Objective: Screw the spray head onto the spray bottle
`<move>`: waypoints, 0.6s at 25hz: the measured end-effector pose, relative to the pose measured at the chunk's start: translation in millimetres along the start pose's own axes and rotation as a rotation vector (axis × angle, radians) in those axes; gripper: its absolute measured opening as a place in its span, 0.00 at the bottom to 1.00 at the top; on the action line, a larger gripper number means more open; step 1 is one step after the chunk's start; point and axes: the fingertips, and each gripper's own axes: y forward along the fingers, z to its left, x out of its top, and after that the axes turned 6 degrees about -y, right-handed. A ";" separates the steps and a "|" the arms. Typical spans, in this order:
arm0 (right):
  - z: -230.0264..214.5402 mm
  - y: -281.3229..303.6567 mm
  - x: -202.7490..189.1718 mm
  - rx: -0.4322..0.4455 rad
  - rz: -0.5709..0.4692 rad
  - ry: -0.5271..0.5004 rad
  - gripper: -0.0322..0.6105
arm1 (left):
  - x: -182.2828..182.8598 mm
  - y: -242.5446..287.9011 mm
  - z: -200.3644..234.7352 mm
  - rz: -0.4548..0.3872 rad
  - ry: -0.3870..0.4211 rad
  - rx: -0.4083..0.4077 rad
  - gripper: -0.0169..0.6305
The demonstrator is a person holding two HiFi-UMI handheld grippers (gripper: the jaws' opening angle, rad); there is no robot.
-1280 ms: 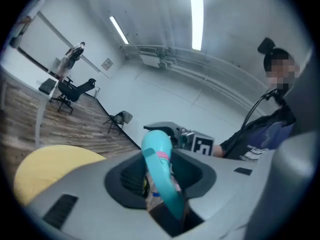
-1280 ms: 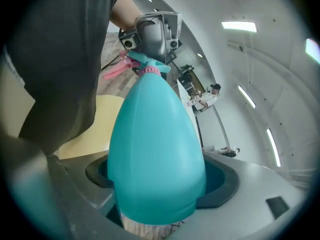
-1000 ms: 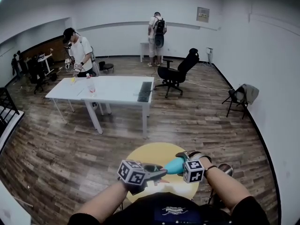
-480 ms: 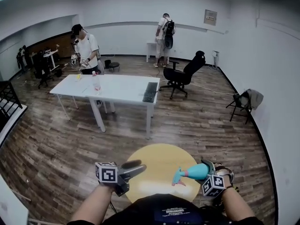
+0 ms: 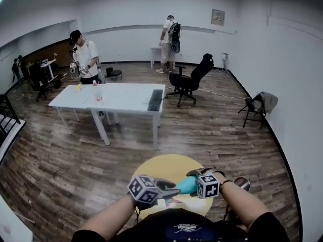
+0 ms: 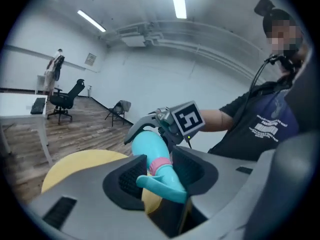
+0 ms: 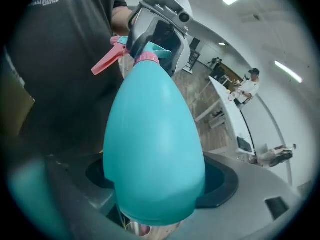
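Currently in hand: the bottle (image 7: 155,149) rests on nothing. It hangs in the air between the two grippers, over the near edge of the round yellow table (image 5: 161,164).
Right gripper (image 7: 152,186): its jaws are clamped on the wide bottom end of the bottle, and the narrow end points away toward the other gripper.
Left gripper (image 6: 160,173): its jaws have just been closing and now stand narrow, with the spray head (image 6: 164,183) between them and the pads pressed in by the pink collar (image 6: 161,165).
Spray head: it sits at the bottle's neck with the pink trigger (image 7: 106,64) sticking out sideways. Whether the thread is fully home cannot be told.
Weight: probably light, being thin plastic. The wall is opaque, so any liquid inside is hidden.
Stiffness: the body will likely give under a hard squeeze, while the collar looks rigid enough to take a turning grip.
Slip: the smooth, rounded, tapering body may creep out of flat pads as the twist loads it.
Best hold: the collar for turning, not the trigger or the nozzle, which could bend. The body is best held low, at its widest part.
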 end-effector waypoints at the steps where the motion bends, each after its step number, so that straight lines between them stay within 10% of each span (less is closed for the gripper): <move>1: 5.3 2.3 -0.7 0.044 -0.011 0.004 0.74 | -2.2 2.1 -1.4 0.021 0.013 -0.003 0.32; 5: 7.9 1.7 2.1 0.058 -0.035 0.046 0.74 | 8.9 -4.9 4.3 -0.120 -0.073 -0.013 0.32; 10: -4.5 -24.9 -21.7 -0.270 0.030 0.175 0.74 | 36.3 -64.4 30.0 -0.463 -0.308 -0.020 0.45; 15: -3.2 -38.9 -42.0 -0.480 0.177 0.122 0.74 | 12.6 -95.5 41.1 -0.502 -0.441 -0.048 0.48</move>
